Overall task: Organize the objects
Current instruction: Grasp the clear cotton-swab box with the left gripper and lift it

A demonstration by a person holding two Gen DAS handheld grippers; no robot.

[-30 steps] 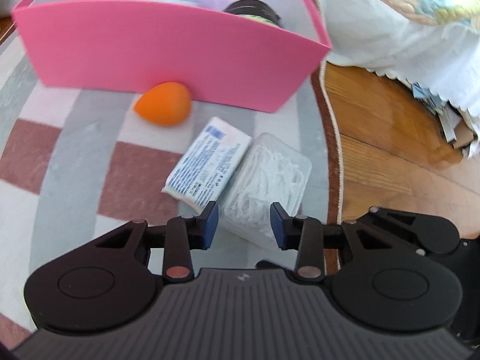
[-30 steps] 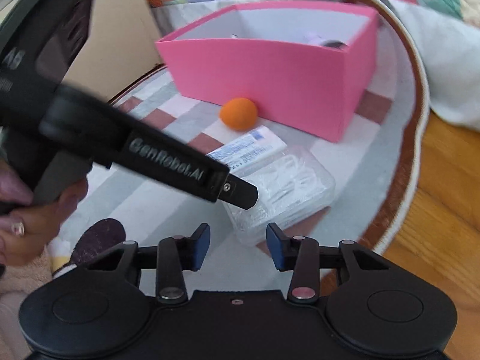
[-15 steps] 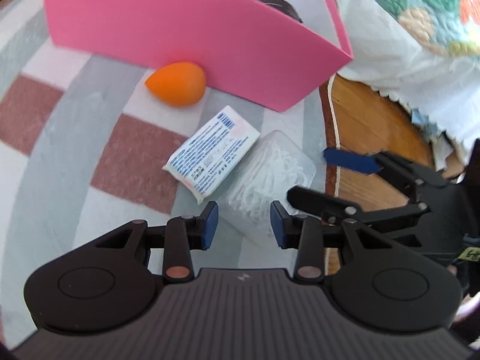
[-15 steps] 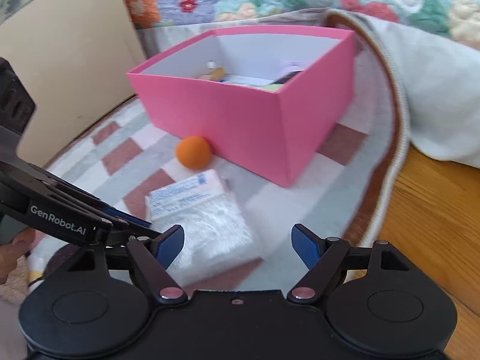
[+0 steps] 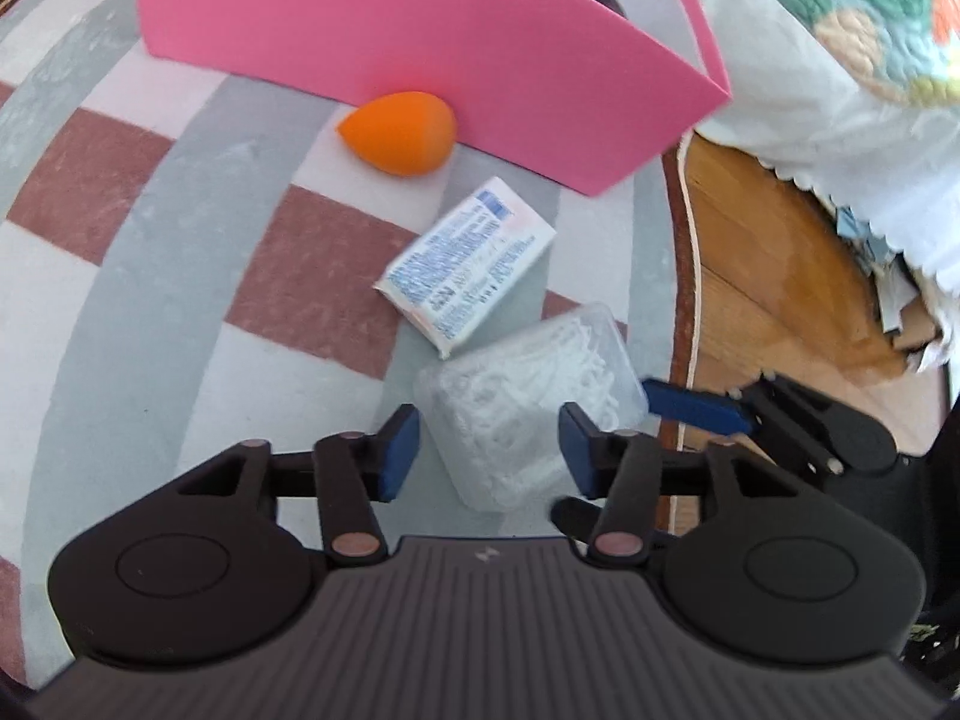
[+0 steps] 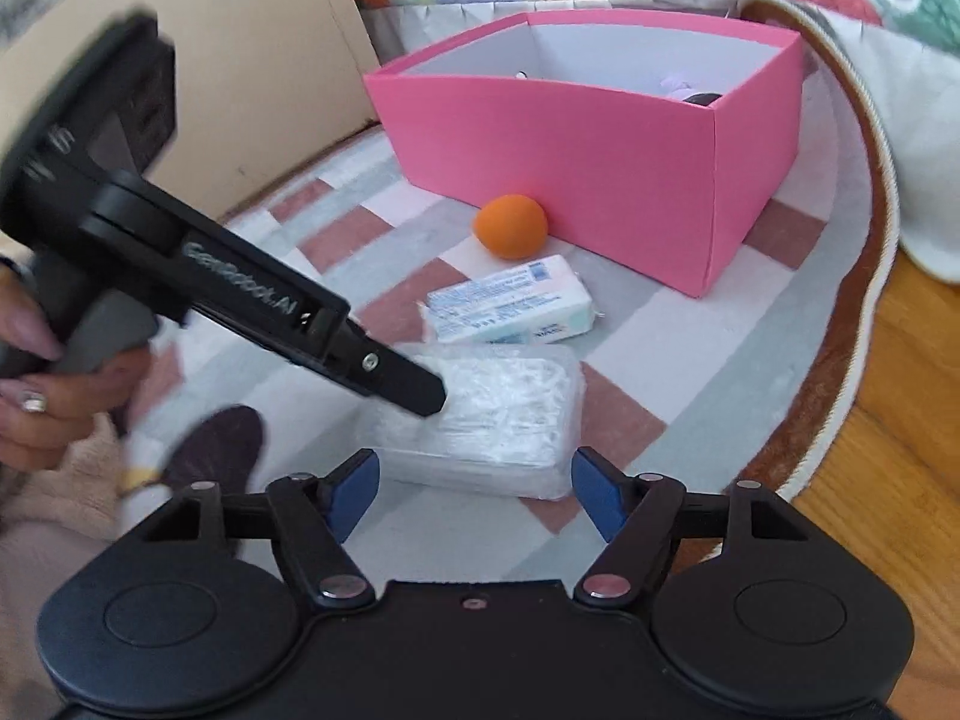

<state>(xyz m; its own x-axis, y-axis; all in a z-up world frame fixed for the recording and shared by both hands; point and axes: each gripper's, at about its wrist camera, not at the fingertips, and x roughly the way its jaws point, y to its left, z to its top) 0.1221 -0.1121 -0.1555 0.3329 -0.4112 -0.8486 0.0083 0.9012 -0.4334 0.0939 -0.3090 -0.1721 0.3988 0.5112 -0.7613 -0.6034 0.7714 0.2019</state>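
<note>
A clear plastic box of white picks (image 5: 528,396) (image 6: 492,414) lies on the checked rug, nearest to me. My left gripper (image 5: 489,450) points steeply down at it. Its jaws are opening, with the box's near end between the blue pads. My right gripper (image 6: 474,489) stands open just short of the box's near edge, holding nothing. A white packet with blue print (image 5: 468,264) (image 6: 510,306) lies just beyond the box. Further on, an orange sponge (image 5: 399,132) (image 6: 510,233) rests against the open pink box (image 5: 420,30) (image 6: 570,150).
The round rug's brown border (image 6: 840,360) meets wooden floor (image 5: 780,264) at the right. A quilt (image 5: 840,60) hangs past the pink box. A cardboard panel (image 6: 240,60) stands at the left. A person's hand (image 6: 36,384) grips the left tool, above a dark brown shape (image 6: 210,450).
Both grippers' jaws have widened, the right one first and further. The clear box has come away from the packet's side and lies nearer my fingers.
</note>
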